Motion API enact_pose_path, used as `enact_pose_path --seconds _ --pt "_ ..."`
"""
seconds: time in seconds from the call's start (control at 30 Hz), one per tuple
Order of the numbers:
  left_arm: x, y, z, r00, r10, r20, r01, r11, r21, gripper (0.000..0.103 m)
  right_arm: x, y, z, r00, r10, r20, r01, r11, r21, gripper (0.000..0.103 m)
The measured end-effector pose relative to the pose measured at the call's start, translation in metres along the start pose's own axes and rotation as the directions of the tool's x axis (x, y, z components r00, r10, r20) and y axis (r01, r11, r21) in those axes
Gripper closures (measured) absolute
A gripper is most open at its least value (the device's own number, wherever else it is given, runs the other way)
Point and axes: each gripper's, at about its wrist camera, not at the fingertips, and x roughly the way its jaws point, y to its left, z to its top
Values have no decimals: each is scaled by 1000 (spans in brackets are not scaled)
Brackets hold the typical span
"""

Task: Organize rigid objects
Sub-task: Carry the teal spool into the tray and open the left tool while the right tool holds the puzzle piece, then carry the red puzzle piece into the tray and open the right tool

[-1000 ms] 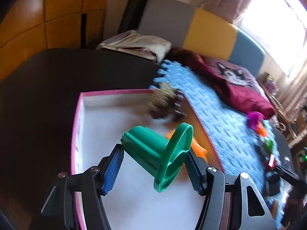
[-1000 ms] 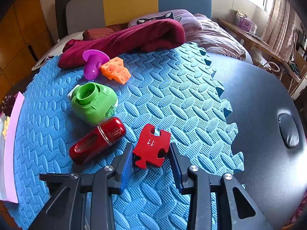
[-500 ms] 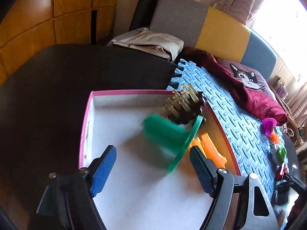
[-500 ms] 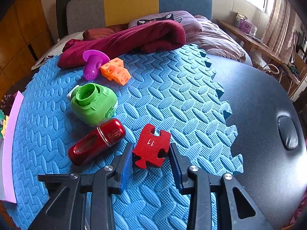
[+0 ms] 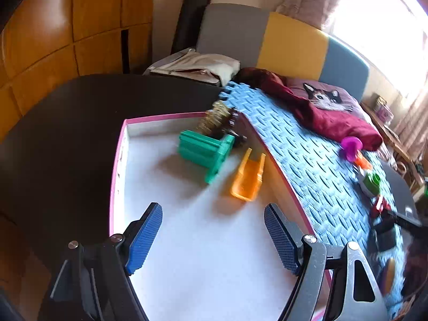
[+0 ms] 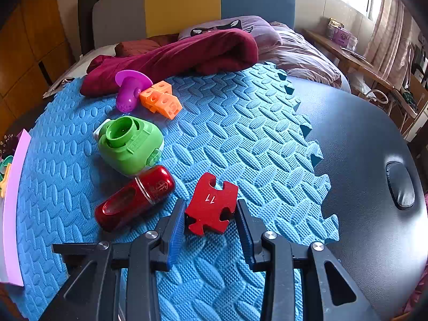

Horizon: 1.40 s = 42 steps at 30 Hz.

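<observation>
In the left wrist view, your left tongs [image 5: 212, 236] stood wide open and empty above the pink-rimmed tray [image 5: 119, 160]; the green spool [image 5: 204, 152] lay inside it. In the right wrist view, your right tongs [image 6: 210, 226] pressed both sides of the red puzzle piece [image 6: 211, 203] on the blue mat [image 6: 240, 133].

Left tongs [image 5: 212, 236] gape wide (nothing held); right tongs [image 6: 211, 220] narrowly parted.

Green spool [image 5: 206, 153] motion-blurred, spiky brown toy [image 5: 220, 121] smeared, far red piece [image 5: 378, 206] too small to tell
</observation>
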Motion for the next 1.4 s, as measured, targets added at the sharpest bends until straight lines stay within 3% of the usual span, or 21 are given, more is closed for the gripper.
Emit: enact_pose_path --seconds 0.23,0.7,0.87,1.03,1.2,1.4 --pt "-9 -15 -11 1000 10 10 -10 998 61 24 0 -1 0 1000 1 -4 -1 1000 5 66" --pt "-14 -17 -22 1000 25 0 -25 997 71 24 -2 -1 -1 1000 -12 -4 12 1000 9 66" --pt "-17 -14 -24 999 34 8 -34 997 73 24 -13 -10 0 999 -6 43 4 999 48 66" --pt "-17 -8 -25 999 43 7 -44 997 64 24 -33 -9 2 990 58 125 -65 996 55 66" --pt "-17 1 -26 998 58 3 -58 997 52 24 -52 12 1 964 181 193 -180 983 -27 66" --pt "-14 11 -28 997 72 -7 -72 997 38 24 -66 50 -5 944 276 180 -257 959 -120 66"
